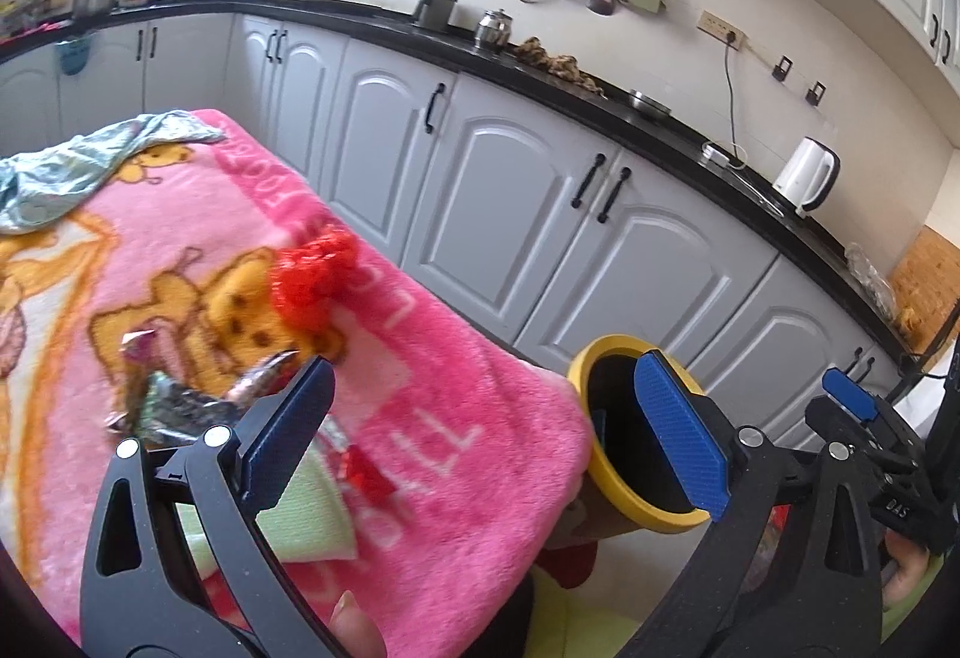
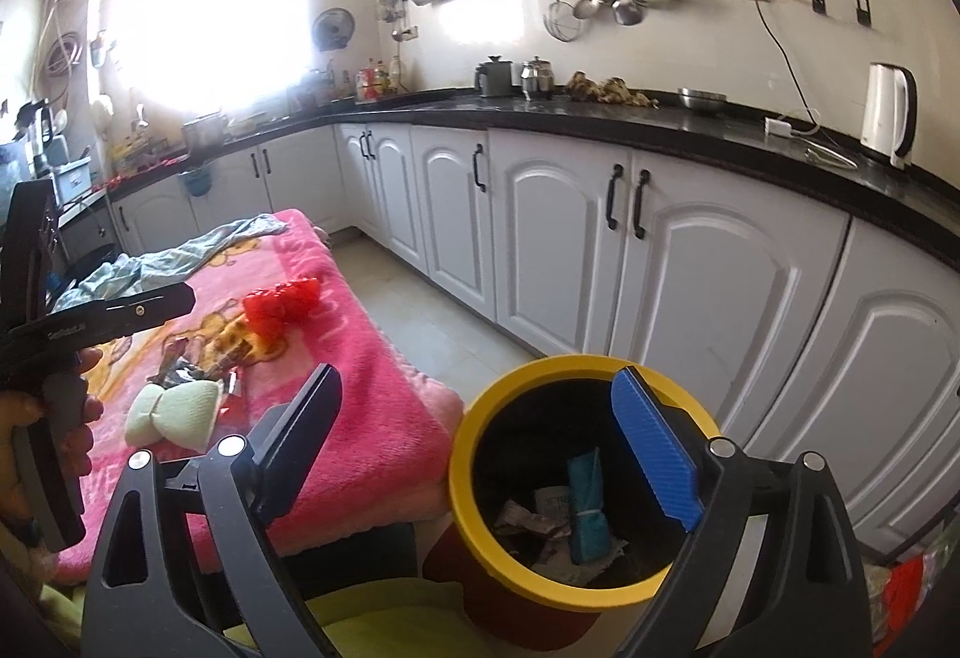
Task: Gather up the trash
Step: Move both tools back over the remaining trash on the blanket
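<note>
A pink cartoon blanket [image 1: 456, 376] covers a table with trash on it: a red crumpled net [image 1: 312, 280], foil wrappers [image 1: 180, 400], a small red wrapper [image 1: 366, 475] and a pale green pad [image 1: 312, 520]. My left gripper [image 1: 486, 430] hangs open over the blanket's near corner, holding nothing. A yellow-rimmed black bin [image 2: 462, 484] stands beside the table, holding a teal packet [image 2: 585, 508] and crumpled papers [image 2: 528, 520]. My right gripper [image 2: 483, 442] is wide open above the bin with nothing between its pads. A hand [image 2: 66, 418] carries the left gripper at that view's left edge.
White lower cabinets [image 2: 690, 262] under a black counter [image 2: 600, 117] run along the right and back. On the counter stand a white kettle [image 2: 888, 117] and pots. A blue-green cloth [image 1: 66, 166] lies at the blanket's far end. Tiled floor [image 2: 438, 322] shows between table and cabinets.
</note>
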`<control>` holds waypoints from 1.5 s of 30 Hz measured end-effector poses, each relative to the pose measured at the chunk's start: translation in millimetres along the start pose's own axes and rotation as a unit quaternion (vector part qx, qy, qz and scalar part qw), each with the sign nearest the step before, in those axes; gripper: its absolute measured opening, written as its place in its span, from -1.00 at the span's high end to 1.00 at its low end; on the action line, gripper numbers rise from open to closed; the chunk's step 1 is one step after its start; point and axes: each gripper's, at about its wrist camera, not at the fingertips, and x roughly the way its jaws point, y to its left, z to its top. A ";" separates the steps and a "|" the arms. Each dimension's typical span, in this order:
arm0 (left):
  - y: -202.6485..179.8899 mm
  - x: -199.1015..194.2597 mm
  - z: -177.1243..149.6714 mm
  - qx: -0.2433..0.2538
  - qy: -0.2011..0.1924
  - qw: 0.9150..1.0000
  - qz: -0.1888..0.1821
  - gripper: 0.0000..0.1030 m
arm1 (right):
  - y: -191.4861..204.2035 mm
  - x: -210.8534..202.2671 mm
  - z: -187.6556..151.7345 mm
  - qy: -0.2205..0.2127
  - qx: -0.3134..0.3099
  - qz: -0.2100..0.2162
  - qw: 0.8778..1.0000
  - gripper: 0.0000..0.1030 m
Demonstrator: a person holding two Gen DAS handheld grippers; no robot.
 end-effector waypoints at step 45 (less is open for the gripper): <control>158.5 -45.6 -25.8 -0.128 -0.004 0.985 0.115 -0.79 | 174.0 79.7 -9.3 0.070 -0.147 0.132 0.978 -0.77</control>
